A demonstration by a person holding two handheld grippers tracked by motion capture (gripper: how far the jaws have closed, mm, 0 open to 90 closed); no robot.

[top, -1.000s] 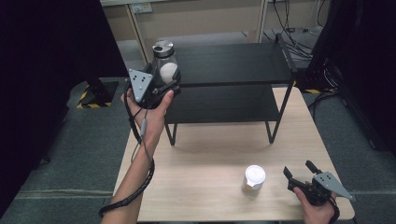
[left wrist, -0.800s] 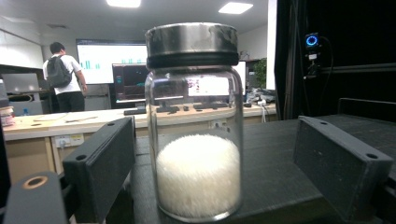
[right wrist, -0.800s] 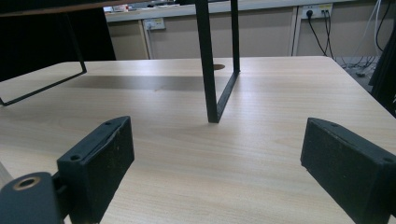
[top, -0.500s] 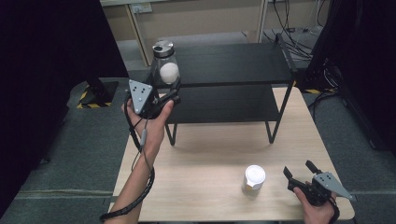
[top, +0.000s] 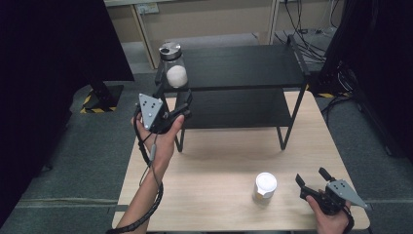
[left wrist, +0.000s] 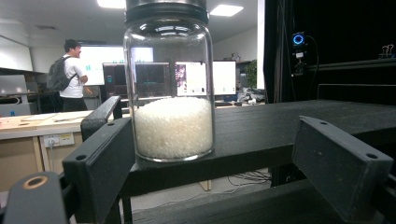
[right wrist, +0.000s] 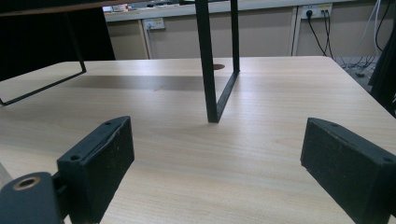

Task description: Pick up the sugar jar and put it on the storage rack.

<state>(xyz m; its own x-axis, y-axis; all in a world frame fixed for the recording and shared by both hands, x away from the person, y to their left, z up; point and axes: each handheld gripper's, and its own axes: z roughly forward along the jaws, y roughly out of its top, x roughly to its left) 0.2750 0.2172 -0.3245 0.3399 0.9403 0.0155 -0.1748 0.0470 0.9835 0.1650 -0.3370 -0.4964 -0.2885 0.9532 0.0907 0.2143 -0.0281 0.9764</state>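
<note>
The glass jar [left wrist: 169, 84] of white granules is standing on the black shelf's [top: 243, 66] top corner, the left hand-held gripper [top: 171, 105] hanging open, empty, just before it; the white cup [top: 265, 187] is waiting on the tabletop [top: 219, 161] beside the open right hand-held gripper [top: 311, 181].

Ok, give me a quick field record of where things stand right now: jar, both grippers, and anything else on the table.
jar: glass jar with metal lid, part filled with white grains, upright at the left end of the shelf's top deck
left gripper: left gripper open, just in front of the jar, not touching; fingers level with the deck edge
right gripper: right gripper open, holding nothing, low over the table's right front corner
other: white-lidded container upright on the table, left of the right gripper
shelf: black two-deck shelf at the table's rear
</note>
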